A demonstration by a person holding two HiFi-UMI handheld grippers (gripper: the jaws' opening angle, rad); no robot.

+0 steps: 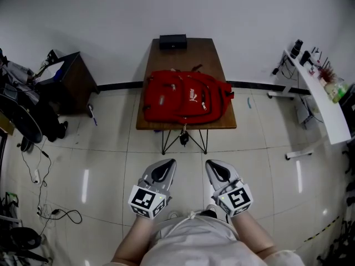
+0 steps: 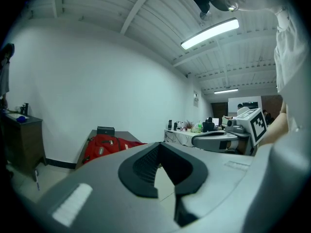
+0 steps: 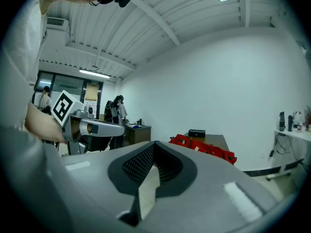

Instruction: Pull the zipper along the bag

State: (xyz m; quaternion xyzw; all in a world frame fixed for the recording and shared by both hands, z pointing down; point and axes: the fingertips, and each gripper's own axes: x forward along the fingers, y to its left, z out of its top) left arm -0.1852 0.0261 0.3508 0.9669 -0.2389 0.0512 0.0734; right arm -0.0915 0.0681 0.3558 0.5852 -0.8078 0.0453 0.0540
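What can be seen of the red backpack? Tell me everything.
The red backpack looks like soft fabric, with white print, a grey patch and dark zipper lines on its front. It lies flat, front up, on the brown table, filling its near part up to the edge. A strap end sticks out at the head view's right. A black box sits apart behind it. Only the table touches it.
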